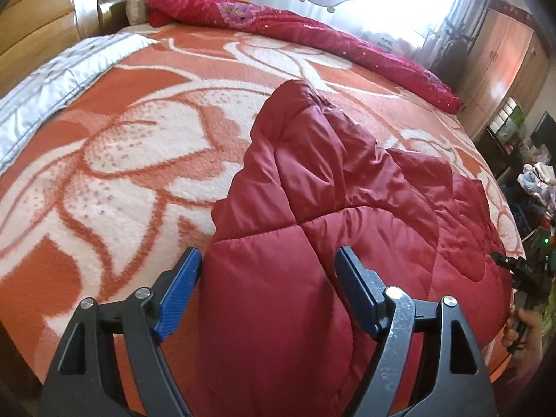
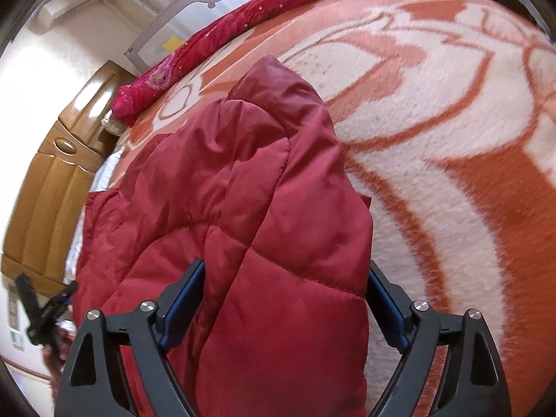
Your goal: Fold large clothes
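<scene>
Orange-and-white flowered bed bears a red quilted coat and magenta sequined cloth.

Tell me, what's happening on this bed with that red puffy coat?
A person is folding a dark red quilted jacket on a bed covered by an orange and white flowered blanket. They hold tongs in each hand. The left tongs and right tongs both stand open, with jacket fabric lying between their blue fingers but not pinched. The jacket lies bunched, partly folded.
</scene>
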Available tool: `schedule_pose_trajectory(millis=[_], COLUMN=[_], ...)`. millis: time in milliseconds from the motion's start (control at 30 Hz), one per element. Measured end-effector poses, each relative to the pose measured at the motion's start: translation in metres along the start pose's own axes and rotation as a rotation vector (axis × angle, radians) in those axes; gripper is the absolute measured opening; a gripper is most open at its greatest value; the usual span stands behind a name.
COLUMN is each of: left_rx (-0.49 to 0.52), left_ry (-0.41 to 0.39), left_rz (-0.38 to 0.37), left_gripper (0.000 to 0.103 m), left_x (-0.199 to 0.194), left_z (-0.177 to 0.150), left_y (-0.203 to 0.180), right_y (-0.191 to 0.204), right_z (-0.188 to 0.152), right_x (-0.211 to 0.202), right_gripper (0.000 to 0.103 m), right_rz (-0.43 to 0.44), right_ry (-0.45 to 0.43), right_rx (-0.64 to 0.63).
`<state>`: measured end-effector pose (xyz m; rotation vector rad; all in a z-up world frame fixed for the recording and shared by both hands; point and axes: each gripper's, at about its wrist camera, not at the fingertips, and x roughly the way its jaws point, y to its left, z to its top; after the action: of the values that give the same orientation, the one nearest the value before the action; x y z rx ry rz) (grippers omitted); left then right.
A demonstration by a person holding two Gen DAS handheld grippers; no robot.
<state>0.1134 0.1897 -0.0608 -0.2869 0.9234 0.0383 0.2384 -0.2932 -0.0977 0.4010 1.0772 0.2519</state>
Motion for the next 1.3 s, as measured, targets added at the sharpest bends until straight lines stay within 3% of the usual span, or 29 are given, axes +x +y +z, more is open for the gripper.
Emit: schedule_pose_trajectory(millis=[167, 400, 633, 767, 933, 1100, 1300], left_rx=[0.008, 0.073, 0.206, 0.281, 0.316, 0.258, 0.161], left_ry=[-0.022, -0.063, 0.003, 0.074, 0.196, 0.227, 0.272], left_rz=[0.005, -0.059, -0.212, -0.248, -0.144, -0.08, 0.007], left_gripper=[0.079, 0.079, 0.079, 0.079, 0.079, 0.08, 0.08], left_x=[-0.011, -0.029, -0.018, -0.002, 0.048, 0.079, 0.118], left_z=[0.002, 0.014, 0.006, 0.007, 0.02, 0.045, 0.076], left_y=[-0.002, -0.027, -0.092, -0.127, -0.143, -0.133, -0.111], right_y=[0.014, 0.045, 0.097, 0.134, 0.14, 0.121, 0.094], right_z=[0.001, 0.004, -0.011, -0.017, 0.0, 0.03, 0.05], right_x=[-0.024, -0.064, -0.043, -0.003, 0.036, 0.06, 0.074], right_gripper=[0.089, 0.089, 0.089, 0.089, 0.093, 0.092, 0.09], right_rz=[-0.079, -0.073, 0.007, -0.015, -0.115, -0.174, -0.183], right_ry=[-0.098, -0.213, -0.133, -0.013, 0.057, 0.086, 0.086], right_rx=[-0.028, -0.106, -0.229, -0.344, -0.379, -0.304, -0.185])
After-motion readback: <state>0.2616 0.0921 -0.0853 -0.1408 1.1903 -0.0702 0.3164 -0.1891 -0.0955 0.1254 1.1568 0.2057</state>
